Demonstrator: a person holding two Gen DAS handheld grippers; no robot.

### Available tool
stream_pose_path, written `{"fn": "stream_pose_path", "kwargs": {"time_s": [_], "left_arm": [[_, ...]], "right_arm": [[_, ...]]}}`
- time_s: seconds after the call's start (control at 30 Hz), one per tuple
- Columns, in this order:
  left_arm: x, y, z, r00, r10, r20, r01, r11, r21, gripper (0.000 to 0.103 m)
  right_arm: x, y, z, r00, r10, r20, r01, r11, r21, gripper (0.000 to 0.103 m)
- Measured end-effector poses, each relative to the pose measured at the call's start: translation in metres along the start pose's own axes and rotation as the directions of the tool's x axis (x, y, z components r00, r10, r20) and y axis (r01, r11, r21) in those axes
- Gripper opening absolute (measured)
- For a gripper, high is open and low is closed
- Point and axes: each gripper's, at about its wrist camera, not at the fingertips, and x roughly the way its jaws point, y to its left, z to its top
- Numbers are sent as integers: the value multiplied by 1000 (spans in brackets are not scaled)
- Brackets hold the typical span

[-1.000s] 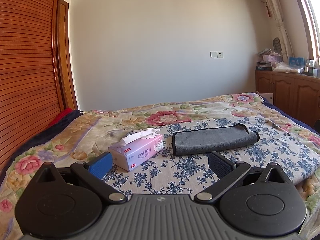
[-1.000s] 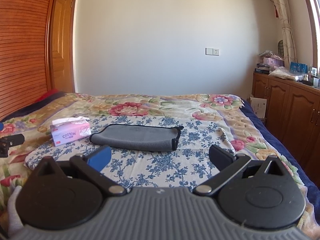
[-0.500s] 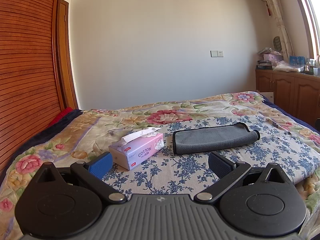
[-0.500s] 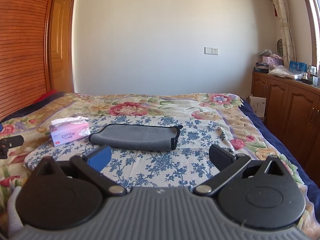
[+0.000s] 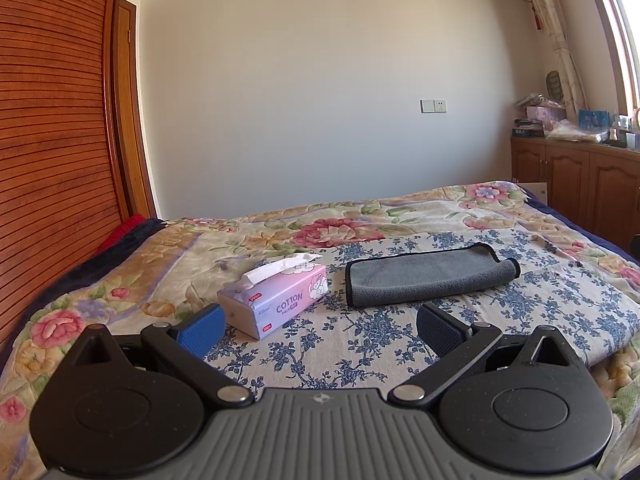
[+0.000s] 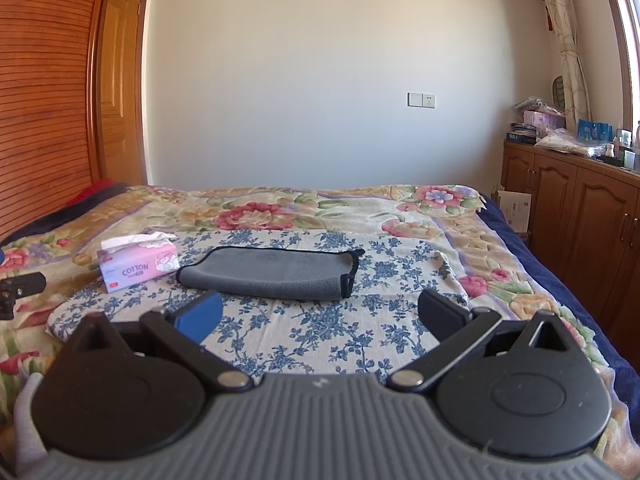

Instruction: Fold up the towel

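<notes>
A grey towel [image 5: 430, 276] with a black hem lies folded into a long strip on a blue-flowered cloth [image 5: 360, 344] on the bed. It also shows in the right wrist view [image 6: 272, 274]. My left gripper [image 5: 320, 326] is open and empty, held above the cloth well short of the towel. My right gripper [image 6: 320, 314] is open and empty, also short of the towel and apart from it.
A pink tissue box [image 5: 276, 300] stands left of the towel, also in the right wrist view [image 6: 138, 266]. The floral bedspread [image 5: 340, 232] runs to the far wall. Wooden cabinets [image 6: 580, 220] line the right side; a slatted wooden panel [image 5: 52, 120] stands left.
Both grippers have drawn back and lifted slightly, so the towel and tissue box sit a little lower and farther in view. The towel has not moved.
</notes>
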Motion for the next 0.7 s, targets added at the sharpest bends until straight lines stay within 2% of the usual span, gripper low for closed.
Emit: {"fn": "stream_pose_path", "kwargs": {"time_s": [0.7], "left_arm": [[0,0,-1,1000,0,0,0,1000,1,103]], "right_arm": [[1,-1,-1,1000,0,-1,0,1000,0,103]]}}
